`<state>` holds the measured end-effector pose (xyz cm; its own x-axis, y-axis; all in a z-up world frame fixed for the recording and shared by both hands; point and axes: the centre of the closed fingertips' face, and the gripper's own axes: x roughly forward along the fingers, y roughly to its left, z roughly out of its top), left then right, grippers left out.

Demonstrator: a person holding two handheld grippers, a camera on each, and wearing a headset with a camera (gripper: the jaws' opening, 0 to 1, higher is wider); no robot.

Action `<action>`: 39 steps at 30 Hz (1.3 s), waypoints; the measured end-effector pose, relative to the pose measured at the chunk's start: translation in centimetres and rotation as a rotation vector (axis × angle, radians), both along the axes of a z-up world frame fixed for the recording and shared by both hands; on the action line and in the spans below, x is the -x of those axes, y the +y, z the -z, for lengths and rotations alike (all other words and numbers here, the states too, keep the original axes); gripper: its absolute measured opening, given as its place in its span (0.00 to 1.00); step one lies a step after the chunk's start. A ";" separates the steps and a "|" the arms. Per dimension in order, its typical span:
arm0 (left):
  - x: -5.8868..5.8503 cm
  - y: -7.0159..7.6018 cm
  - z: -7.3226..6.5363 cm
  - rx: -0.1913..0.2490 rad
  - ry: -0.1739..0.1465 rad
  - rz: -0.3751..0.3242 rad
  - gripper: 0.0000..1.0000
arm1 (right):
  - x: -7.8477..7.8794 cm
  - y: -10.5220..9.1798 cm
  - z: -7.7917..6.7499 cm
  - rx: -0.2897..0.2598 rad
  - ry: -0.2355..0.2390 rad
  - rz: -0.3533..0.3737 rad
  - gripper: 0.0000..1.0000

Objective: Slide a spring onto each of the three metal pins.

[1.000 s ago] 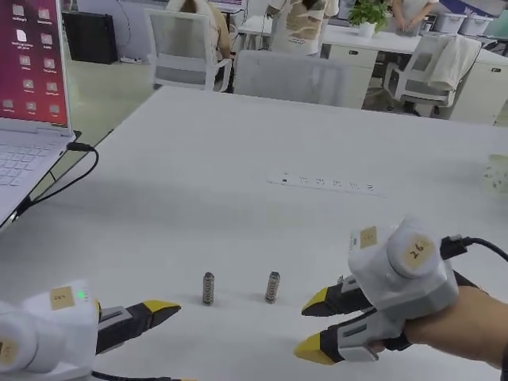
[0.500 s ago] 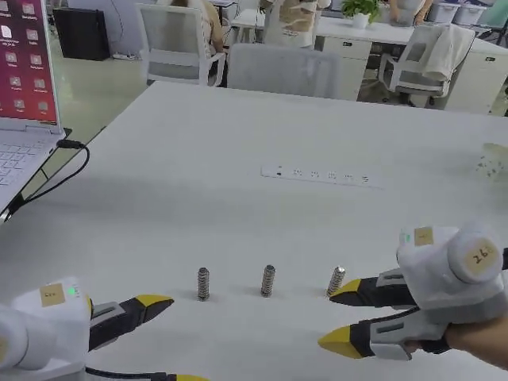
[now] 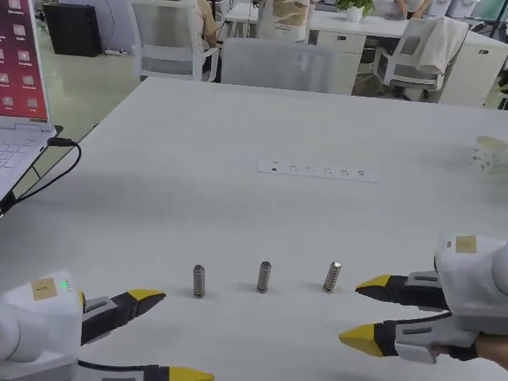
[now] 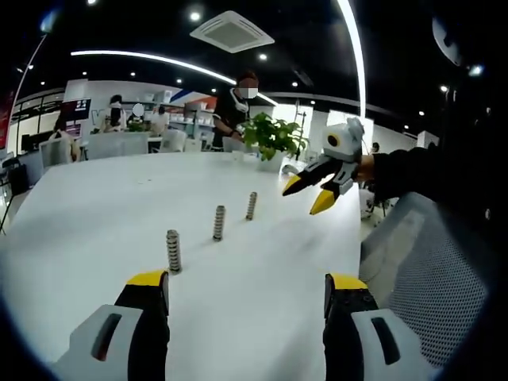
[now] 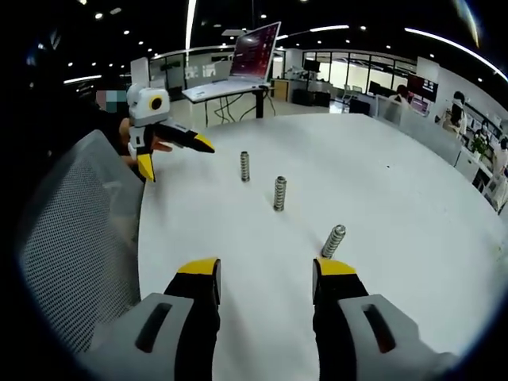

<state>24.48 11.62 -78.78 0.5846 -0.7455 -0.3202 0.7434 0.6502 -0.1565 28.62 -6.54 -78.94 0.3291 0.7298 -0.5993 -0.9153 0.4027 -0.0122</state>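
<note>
Three short metal pins stand in a row on the white table, each with a spring on it: the left spring, the middle spring and the right spring, which leans a little. My right gripper is open and empty just right of the leaning spring, apart from it. My left gripper is open and empty, near the table's front edge, left of the row. The left gripper view has the springs ahead of its own gripper. In the right gripper view the leaning spring is nearest its own gripper.
An open laptop with a black cable sits at the table's left edge. A flush socket strip lies mid-table and a pale crumpled object at the far right. Office chairs stand behind the table.
My right gripper has drawn back to the right from the right pin, uncovering the third spring on it. The left gripper has hardly moved. The head camera has tilted down.
</note>
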 end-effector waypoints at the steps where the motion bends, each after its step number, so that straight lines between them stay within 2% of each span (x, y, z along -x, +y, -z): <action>1: 0.0 0.0 0.1 -0.001 0.002 -0.001 0.77 | -0.1 -0.3 0.1 -0.001 -0.002 0.010 0.47; 9: 0.0 0.1 0.3 -0.006 0.009 -0.009 0.78 | -0.3 -1.1 0.4 -0.031 -0.018 0.049 0.57; 13: 0.0 0.0 0.4 -0.008 0.011 -0.008 0.80 | -0.4 -1.2 0.4 -0.072 -0.030 0.064 0.67; 16: 0.0 0.0 0.6 -0.017 0.014 -0.006 0.81 | -0.3 -1.4 0.9 -0.070 -0.037 0.066 0.73; 25: 0.0 0.3 0.9 -0.012 0.019 -0.028 0.89 | -0.8 -1.4 1.0 -0.129 -0.052 0.110 0.92; 31: -0.2 0.6 0.9 -0.008 0.014 -0.051 0.98 | -0.8 -1.1 1.2 -0.139 -0.050 0.119 0.97; 33: -0.2 0.6 0.8 -0.005 0.008 -0.054 0.98 | -0.9 -1.0 0.9 -0.155 -0.053 0.123 0.99; 39: -0.5 0.7 0.9 -0.013 0.001 -0.062 0.98 | -1.2 -1.2 0.9 -0.157 -0.060 0.134 0.99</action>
